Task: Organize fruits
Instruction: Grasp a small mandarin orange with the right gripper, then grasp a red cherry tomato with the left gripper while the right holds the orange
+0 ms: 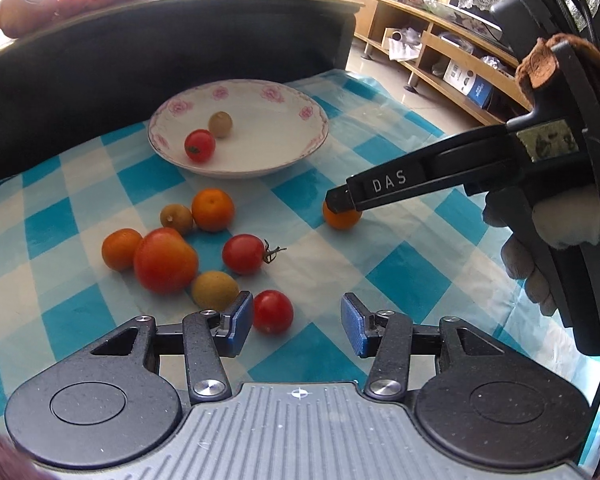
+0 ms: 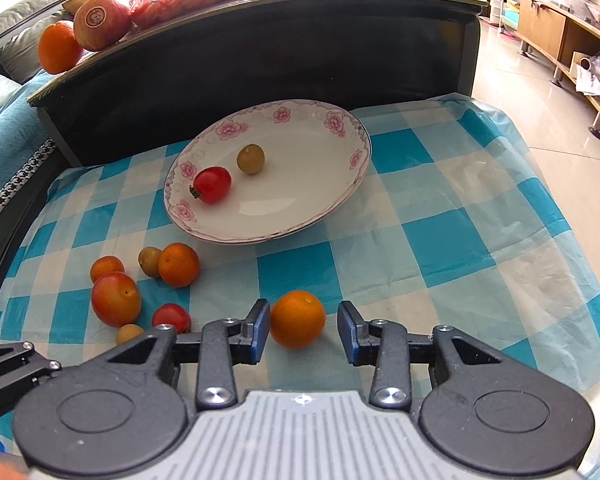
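Two hand-held grippers work over a table (image 2: 440, 240) spread with a blue-and-white checked cloth. The right gripper (image 2: 303, 330) has its jaws spread wide around a small orange (image 2: 298, 318), which sits on the cloth between the blue pads, close to the left pad; whether it touches is unclear. The left gripper (image 1: 297, 320) is likewise wide open and grips nothing, with a cherry tomato (image 1: 273, 311) lying on the cloth just inside its left pad.

Beyond them stands a white plate (image 2: 300, 216) with a pink flower border, holding one cherry tomato (image 2: 212, 184) and one small tan-green fruit (image 2: 251, 158), slightly apart.

To the left of the grippers lies a loose cluster of fruit on the cloth: a large tomato (image 1: 165, 261), two small oranges (image 1: 213, 209) (image 1: 121, 249), another cherry tomato with a stem (image 1: 244, 253), and two tan-green fruits (image 1: 176, 219) (image 1: 215, 290). The last of these lies just beside the left gripper's left pad.

In the left wrist view the right gripper's black arm reaches in from the right, a gloved hand (image 1: 528, 268) on its handle, hiding the top of the orange.

Behind the table a dark raised ledge (image 2: 260, 52) carries more oranges and bagged fruit.
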{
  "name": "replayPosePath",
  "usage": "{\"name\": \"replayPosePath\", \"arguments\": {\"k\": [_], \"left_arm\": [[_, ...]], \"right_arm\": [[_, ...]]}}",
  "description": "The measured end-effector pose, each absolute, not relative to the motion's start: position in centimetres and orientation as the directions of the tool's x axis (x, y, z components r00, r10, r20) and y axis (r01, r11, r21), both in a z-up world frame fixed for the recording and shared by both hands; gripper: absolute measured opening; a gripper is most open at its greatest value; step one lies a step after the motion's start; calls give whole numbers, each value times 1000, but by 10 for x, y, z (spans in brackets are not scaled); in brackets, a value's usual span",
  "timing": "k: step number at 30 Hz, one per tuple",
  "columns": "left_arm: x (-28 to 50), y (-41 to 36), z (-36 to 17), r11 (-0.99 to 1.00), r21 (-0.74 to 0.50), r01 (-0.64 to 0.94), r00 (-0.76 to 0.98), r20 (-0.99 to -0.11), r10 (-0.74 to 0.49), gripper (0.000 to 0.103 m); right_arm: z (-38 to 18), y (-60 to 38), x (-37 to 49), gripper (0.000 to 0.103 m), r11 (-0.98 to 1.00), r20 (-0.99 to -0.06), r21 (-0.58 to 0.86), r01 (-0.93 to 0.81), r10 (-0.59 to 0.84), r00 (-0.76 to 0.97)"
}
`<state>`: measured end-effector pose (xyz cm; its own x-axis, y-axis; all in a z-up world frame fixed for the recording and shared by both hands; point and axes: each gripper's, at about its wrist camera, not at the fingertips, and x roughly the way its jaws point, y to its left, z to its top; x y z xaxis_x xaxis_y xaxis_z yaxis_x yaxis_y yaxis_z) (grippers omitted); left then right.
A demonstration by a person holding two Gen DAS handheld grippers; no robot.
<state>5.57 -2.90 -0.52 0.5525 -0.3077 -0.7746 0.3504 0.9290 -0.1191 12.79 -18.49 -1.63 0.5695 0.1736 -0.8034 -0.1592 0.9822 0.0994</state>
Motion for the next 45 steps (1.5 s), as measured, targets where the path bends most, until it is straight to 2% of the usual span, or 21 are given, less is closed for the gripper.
{"name": "replayPosePath", "arguments": {"k": [9,19,27,33,37,45], "left_arm": [[64,-33,-18,929,-122,348,534,-789,-304,58],[64,-38,-25,928,-104,358,519,-804,-291,54],[63,-38,-25,927,-105,359,520,-803,-292,54],[64,-38,-24,926,-102,364,518,-804,-293,53],[64,-38,-24,921,-120,371,507,-805,-309,45],[58,-40,-24,918,-101,385,508,-807,-302,44]], "right_arm": [[-16,-187,131,42,983,-798,113,-142,175,576],[-21,-184,137,45,982,-801,124,-143,184,570],[-32,-172,141,45,980,-821,72,-186,164,547],[-31,-174,135,39,979,-837,49,-199,149,527],[-29,-176,121,39,976,-851,36,-216,143,506],[-27,-183,79,38,971,-873,12,-238,126,471]]}}
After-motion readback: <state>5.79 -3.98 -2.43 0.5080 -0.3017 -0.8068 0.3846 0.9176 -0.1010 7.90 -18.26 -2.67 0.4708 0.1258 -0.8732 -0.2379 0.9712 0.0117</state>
